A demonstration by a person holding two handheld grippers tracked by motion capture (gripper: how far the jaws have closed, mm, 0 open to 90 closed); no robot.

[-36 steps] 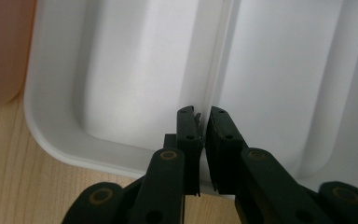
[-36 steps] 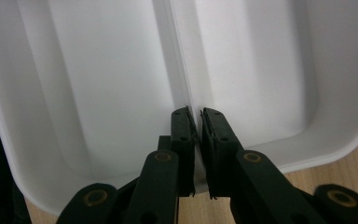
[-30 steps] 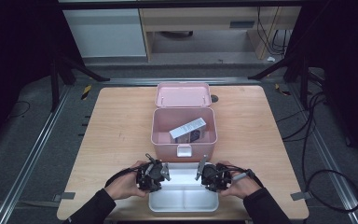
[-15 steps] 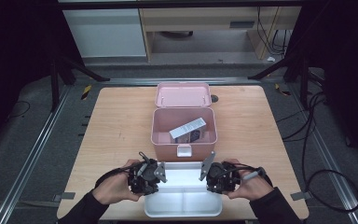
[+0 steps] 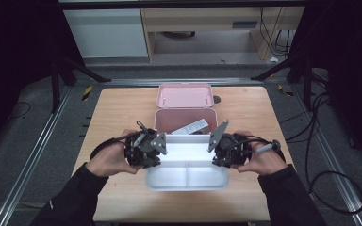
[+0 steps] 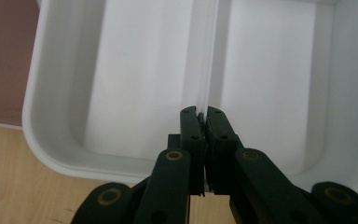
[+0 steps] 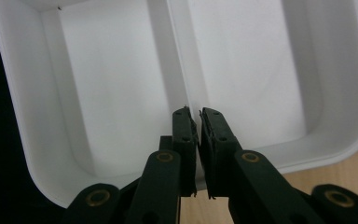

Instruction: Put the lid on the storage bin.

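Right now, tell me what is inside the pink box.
In the pink box a grey-and-white packet lies tilted. The white divided tray, held up by both grippers, covers the box's near part, so the rest is hidden.

1. we see a light wooden table point(image 5: 118, 117) with rounded corners, standing on a dark floor point(image 5: 23, 141) between metal rails point(image 5: 42, 155).
2. a pink box point(image 5: 162, 123) sits open on it, toward the far middle, its lid point(image 5: 185, 95) lying flat just behind.
3. a small dark round mark point(image 5: 216, 99) sits on the wood beside the lid.
4. we find the table's left and right stretches bare.
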